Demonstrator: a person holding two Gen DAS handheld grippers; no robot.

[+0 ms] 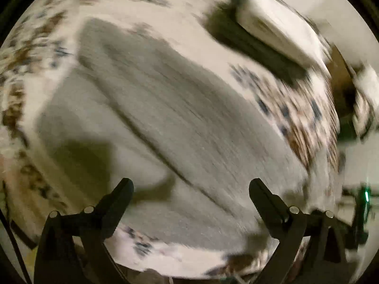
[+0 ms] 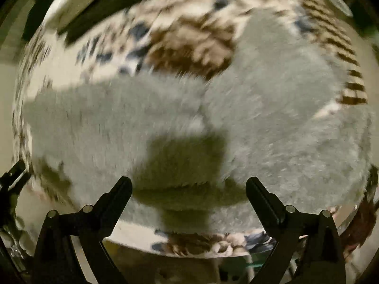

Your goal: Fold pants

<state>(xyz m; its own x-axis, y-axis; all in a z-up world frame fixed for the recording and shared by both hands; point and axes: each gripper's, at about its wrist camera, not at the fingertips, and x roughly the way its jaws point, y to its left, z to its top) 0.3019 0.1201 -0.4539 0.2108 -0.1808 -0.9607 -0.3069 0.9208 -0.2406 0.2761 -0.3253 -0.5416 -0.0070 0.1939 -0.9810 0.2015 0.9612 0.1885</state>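
Note:
Grey pants (image 1: 180, 127) lie spread on a table covered by a white cloth with a brown and blue pattern (image 1: 296, 116). In the left wrist view they run as a long strip from upper left to lower right. My left gripper (image 1: 190, 187) is open and empty above them. In the right wrist view the pants (image 2: 272, 118) fill the middle, with both legs parting toward the top. My right gripper (image 2: 188, 185) is open and empty above their near edge. Both views are blurred by motion.
A white box-like object (image 1: 279, 30) with a dark shape beside it lies at the far side in the left wrist view. The table's near edge (image 2: 208, 243) shows below the right fingers. Part of the other gripper (image 2: 14, 177) shows at the left edge.

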